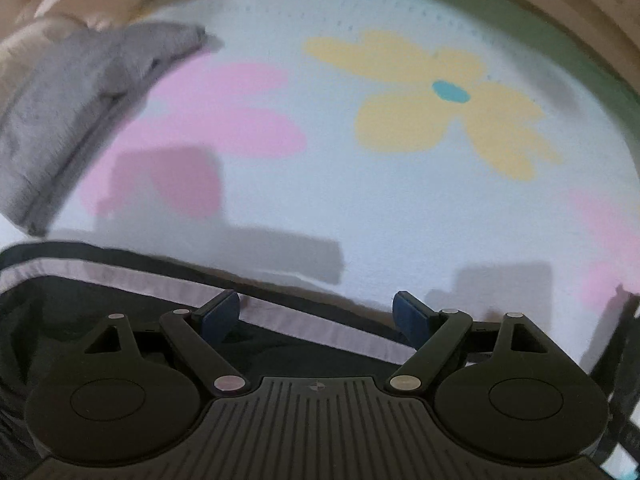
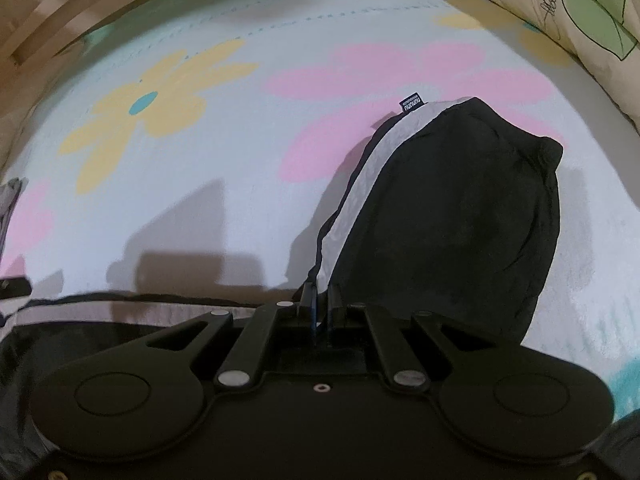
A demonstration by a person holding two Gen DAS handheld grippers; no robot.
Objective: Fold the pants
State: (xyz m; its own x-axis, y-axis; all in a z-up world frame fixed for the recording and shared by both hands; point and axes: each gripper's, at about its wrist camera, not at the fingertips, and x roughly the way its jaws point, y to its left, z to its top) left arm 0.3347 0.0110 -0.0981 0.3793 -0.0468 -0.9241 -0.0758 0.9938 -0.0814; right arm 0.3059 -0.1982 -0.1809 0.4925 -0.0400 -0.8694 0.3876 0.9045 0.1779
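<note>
Black pants with a white side stripe lie on a flowered bed sheet. In the right wrist view my right gripper is shut on the striped edge of the pants, and the cloth rises away from the jaws in a lifted fold with a small label at its top. In the left wrist view my left gripper stands open just above the pants, its blue pads over the white stripe, with no cloth pinched between them.
A folded grey garment lies at the left of the sheet. A leaf-print pillow sits at the top right. A wooden bed frame edges the far side.
</note>
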